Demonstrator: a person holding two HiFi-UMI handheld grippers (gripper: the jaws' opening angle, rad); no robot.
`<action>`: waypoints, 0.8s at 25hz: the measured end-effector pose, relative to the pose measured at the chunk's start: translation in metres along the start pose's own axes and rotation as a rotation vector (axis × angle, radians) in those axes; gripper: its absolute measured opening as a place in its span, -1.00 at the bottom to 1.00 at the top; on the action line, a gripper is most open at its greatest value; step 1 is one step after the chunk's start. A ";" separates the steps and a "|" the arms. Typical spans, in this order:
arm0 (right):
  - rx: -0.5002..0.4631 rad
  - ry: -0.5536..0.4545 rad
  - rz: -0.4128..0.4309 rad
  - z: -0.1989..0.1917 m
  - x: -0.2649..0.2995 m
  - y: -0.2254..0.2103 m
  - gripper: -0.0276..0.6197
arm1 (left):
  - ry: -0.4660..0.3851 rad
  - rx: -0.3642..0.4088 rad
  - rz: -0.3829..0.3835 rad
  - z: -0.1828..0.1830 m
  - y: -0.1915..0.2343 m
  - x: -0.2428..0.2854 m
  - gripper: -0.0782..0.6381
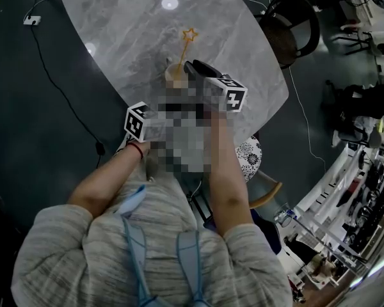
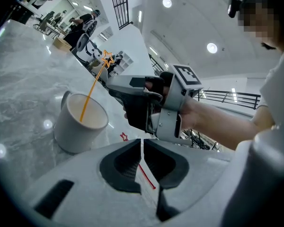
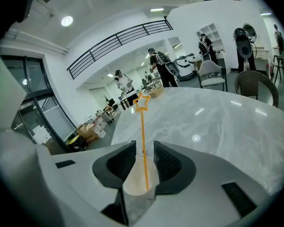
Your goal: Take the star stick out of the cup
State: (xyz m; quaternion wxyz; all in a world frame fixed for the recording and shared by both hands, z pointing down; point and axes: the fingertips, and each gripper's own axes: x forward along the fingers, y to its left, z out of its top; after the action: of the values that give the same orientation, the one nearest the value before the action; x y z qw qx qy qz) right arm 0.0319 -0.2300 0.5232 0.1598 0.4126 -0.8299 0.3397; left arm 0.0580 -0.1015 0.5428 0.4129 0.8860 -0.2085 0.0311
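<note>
Star stick (image 3: 142,122) not out yet: upright in cup (image 3: 139,193), lower centre of frame, on tabletop (image 1: 128,37). Right gripper (image 3: 144,148) open, jaws astride stick above cup rim. Left gripper (image 2: 142,145) closed on red stick (image 2: 146,176). Remaining: pinch, lift.

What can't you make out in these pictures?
Head view: a mosaic patch covers the jaws of the left gripper and the lower part of the cup.
Left gripper view: the cup wall hides the lower end of the orange star stick; the shut jaws cover the middle of the red star stick.
Right gripper view: the body of the right gripper cuts off the cup's base.
</note>
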 end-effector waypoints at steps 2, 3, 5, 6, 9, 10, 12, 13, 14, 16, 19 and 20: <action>-0.003 0.006 0.003 0.001 0.007 0.000 -0.67 | 0.004 0.000 -0.004 0.000 0.001 0.001 -0.70; -0.004 0.010 0.004 0.001 0.010 0.000 -0.67 | 0.005 0.000 -0.006 0.000 0.002 0.001 -0.70; -0.009 0.020 0.004 0.001 0.016 -0.001 -0.67 | 0.008 -0.002 -0.007 0.000 0.003 0.002 -0.70; -0.010 0.025 0.004 0.000 0.019 -0.002 -0.67 | 0.009 -0.003 -0.007 0.000 0.005 0.002 -0.70; -0.015 0.036 0.008 0.001 0.026 -0.001 -0.67 | 0.011 -0.007 -0.003 0.002 0.008 0.001 -0.70; -0.017 0.039 0.008 0.001 0.027 0.000 -0.67 | 0.011 -0.007 -0.001 0.003 0.009 0.000 -0.70; -0.018 0.043 0.005 0.002 0.029 0.001 -0.67 | 0.012 -0.009 0.003 0.004 0.009 -0.002 -0.70; -0.019 0.045 0.002 0.002 0.030 0.002 -0.67 | 0.012 -0.010 0.004 0.004 0.009 -0.003 -0.70; -0.021 0.046 0.000 0.003 0.031 0.002 -0.67 | 0.012 -0.011 0.005 0.005 0.010 -0.003 -0.70; -0.024 0.048 -0.001 0.003 0.035 0.001 -0.67 | 0.012 -0.013 0.007 0.005 0.014 -0.004 -0.70; -0.029 0.051 -0.001 0.002 0.039 0.001 -0.67 | 0.011 -0.014 0.008 0.005 0.017 -0.004 -0.70; -0.031 0.052 -0.001 0.001 0.040 0.001 -0.67 | 0.011 -0.014 0.009 0.005 0.018 -0.004 -0.70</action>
State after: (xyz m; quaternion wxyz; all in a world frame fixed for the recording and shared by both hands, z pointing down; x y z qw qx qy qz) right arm 0.0070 -0.2534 0.5435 0.1878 0.4017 -0.8303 0.3375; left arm 0.0462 -0.1141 0.5513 0.4200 0.8821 -0.2103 0.0364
